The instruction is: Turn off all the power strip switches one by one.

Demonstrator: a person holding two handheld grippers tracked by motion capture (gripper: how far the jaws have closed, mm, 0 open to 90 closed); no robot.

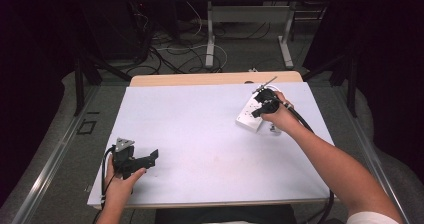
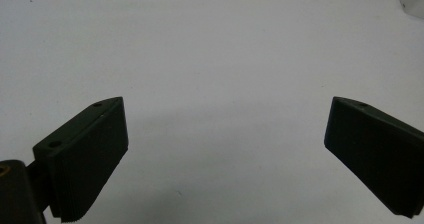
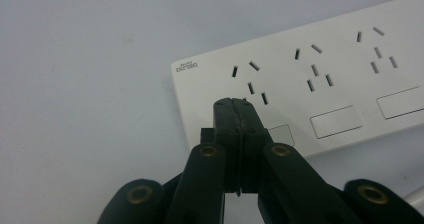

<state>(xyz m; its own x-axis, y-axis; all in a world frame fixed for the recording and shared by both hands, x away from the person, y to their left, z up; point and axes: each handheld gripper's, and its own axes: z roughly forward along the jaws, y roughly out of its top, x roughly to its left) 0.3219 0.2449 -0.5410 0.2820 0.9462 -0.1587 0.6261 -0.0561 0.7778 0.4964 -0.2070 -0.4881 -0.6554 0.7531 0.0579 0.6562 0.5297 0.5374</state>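
A white power strip [image 1: 249, 116] lies at the far right of the white table; in the right gripper view the power strip [image 3: 320, 79] shows several socket groups and rectangular switches. My right gripper [image 1: 260, 104] hovers over it, its jaws pressed together with nothing between them; in its own view the right gripper [image 3: 234, 106] has its tips over the strip's end, beside the first switch. My left gripper [image 1: 150, 156] rests at the near left of the table. In its own view the left gripper [image 2: 225, 129] stands wide open above bare tabletop.
The white table [image 1: 200, 134] has a wooden strip [image 1: 200, 78] along its far edge. A small metal piece [image 1: 274, 129] lies just right of the strip. Cables and the legs of another table [image 1: 210, 44] lie on the floor beyond.
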